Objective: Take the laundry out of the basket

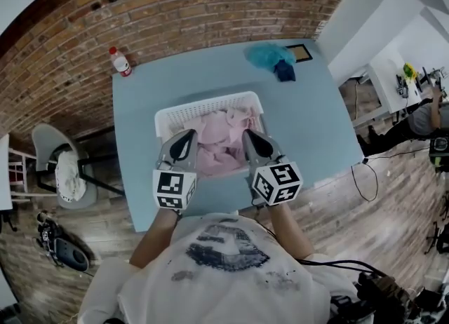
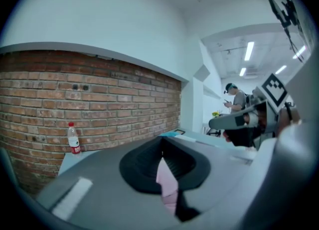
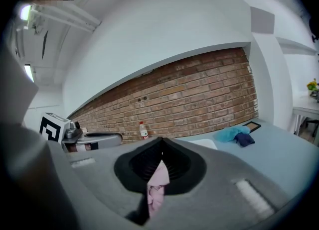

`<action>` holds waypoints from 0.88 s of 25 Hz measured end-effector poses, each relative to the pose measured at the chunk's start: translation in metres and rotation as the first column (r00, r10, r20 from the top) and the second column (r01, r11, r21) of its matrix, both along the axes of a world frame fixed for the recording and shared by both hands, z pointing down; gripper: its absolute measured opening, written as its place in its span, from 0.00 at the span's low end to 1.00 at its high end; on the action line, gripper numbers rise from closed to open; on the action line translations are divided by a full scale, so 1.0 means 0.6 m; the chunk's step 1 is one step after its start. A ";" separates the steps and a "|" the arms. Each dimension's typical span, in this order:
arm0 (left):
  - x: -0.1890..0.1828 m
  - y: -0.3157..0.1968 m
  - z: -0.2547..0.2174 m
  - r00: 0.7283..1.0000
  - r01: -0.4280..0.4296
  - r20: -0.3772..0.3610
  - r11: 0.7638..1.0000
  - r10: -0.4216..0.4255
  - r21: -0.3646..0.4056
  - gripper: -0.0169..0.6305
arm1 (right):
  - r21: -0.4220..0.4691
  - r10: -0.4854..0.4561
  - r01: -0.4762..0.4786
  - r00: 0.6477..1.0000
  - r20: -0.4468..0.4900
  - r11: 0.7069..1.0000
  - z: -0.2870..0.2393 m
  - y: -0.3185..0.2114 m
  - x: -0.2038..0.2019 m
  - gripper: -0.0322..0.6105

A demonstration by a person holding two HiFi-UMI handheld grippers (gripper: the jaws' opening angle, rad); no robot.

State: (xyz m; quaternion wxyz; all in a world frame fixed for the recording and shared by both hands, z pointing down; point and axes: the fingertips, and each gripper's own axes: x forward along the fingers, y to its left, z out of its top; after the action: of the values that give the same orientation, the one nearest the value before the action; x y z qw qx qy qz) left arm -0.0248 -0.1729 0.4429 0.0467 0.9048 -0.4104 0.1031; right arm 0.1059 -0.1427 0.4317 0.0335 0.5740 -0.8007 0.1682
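Pink laundry (image 1: 217, 146) heaped in white basket (image 1: 184, 110) at middle of desk (image 1: 140, 112). Judged light, limp, not fragile; will drape and stretch, may drag neighbouring pieces along. Best hold: pinch raised fold at top of heap, lift high to clear rim.

Left claw (image 1: 186, 133) and right claw (image 1: 248, 134) over near side of basket, each closed. Pink sliver shows in gap behind tips; whether pinched, unclear.

Bottle (image 1: 121, 62) far left. Teal cloth (image 1: 269, 54), dark cloth (image 1: 285, 71) and frame (image 1: 300, 52) far right, well apart from basket. Basket walls only obstacle.
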 end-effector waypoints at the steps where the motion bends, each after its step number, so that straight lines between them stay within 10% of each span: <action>1: 0.002 -0.003 0.002 1.000 -0.004 -0.002 1.000 0.004 -0.003 0.01 | -0.009 -0.003 0.003 1.000 -0.001 1.000 0.002 -0.003 0.002 0.05; 5: 0.002 -0.015 0.012 1.000 -0.009 -0.009 1.000 0.009 -0.014 0.01 | -0.044 -0.013 0.013 1.000 -0.008 0.999 0.014 -0.018 0.009 0.07; 16: -0.001 -0.043 0.028 1.000 -0.005 -0.013 0.999 0.004 -0.041 0.01 | -0.227 -0.269 0.254 0.962 -0.038 0.940 0.070 -0.040 -0.039 0.77; 22: 0.000 -0.054 0.032 1.000 -0.001 -0.021 0.999 0.000 -0.045 0.01 | -0.278 -0.399 0.347 0.903 -0.161 0.896 0.097 -0.044 -0.058 0.93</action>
State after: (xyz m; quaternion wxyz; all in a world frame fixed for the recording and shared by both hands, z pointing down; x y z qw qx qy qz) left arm -0.0251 -0.2051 0.4619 0.0712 0.9048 -0.4071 0.1027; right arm 0.0711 -0.1692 0.4900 0.2210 0.4151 -0.8613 0.1925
